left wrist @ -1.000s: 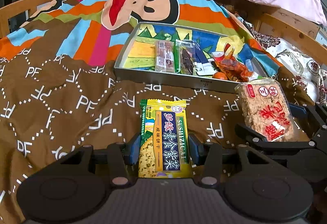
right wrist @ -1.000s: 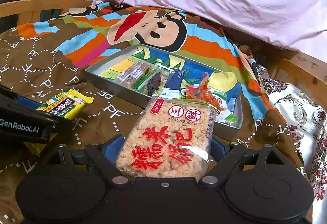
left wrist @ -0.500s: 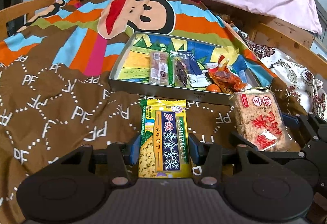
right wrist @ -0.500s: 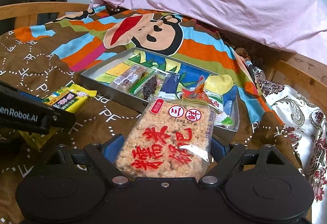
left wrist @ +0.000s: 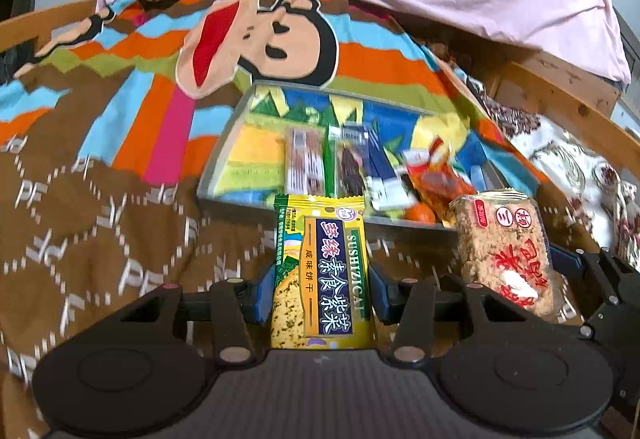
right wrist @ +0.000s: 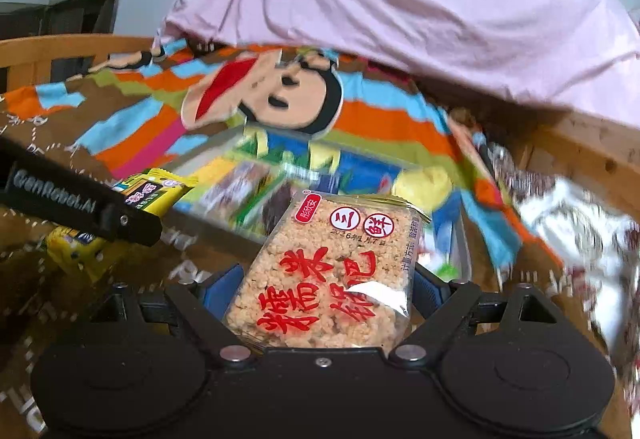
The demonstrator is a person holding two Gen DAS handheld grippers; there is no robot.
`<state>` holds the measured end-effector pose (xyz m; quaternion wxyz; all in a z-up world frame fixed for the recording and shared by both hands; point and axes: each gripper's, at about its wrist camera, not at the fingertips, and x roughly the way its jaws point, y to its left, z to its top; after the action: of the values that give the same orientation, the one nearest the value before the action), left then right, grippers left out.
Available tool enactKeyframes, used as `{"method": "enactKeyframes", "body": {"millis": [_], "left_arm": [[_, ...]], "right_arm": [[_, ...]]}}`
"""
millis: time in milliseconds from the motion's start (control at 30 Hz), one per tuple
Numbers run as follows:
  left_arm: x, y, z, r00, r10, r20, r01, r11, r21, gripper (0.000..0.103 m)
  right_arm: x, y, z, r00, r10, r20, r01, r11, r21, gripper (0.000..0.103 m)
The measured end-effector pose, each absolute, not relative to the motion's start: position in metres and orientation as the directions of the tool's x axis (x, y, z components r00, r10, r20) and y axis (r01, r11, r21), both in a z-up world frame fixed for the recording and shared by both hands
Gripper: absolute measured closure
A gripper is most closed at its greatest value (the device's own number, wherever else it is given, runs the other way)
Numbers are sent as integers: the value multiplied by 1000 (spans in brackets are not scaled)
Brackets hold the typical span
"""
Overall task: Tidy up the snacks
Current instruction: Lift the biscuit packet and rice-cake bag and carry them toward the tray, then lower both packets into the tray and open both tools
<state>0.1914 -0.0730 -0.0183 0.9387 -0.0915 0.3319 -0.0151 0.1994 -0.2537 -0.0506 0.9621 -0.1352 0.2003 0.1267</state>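
Jaws clamping yellow biscuit packet (left wrist: 320,275), rice cracker pack (right wrist: 332,279), tray (left wrist: 224,159) seemingly near

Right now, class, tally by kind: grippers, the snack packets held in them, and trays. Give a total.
Grippers: 2 (left gripper, right gripper)
Held packets: 2 (yellow packet, rice packet)
Trays: 1 (tray)
Total: 5

— How is the left gripper (left wrist: 322,289) built?
— Black linkage arms are joined by silver rivets, blue pads are fitted inside, and two round discs are set into the base.
— And the right gripper (right wrist: 320,289)?
— The same build is seen; white "GenRobot.AI" lettering is printed on the left one's side.
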Motion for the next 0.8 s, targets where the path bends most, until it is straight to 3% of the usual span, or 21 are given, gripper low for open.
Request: {"method": "enactKeyframes", "body": {"millis": [133,467,800], "left_arm": [[218,-69,-8,792,-78,-606,-22,988,-155,51],[298,-69,7,818,-101,-567,10,987,-162,51],[357,-82,-11,794,-123,-595,36,987,-155,51]], "right_arm": [[216,-259,-50,913,225,-342,-298,937,-181,16],[283,-253,-53,934,248,-258,-294,944,-153,16],[323,-244,-64,919,257,-298,-316,934,-169,16]]}}
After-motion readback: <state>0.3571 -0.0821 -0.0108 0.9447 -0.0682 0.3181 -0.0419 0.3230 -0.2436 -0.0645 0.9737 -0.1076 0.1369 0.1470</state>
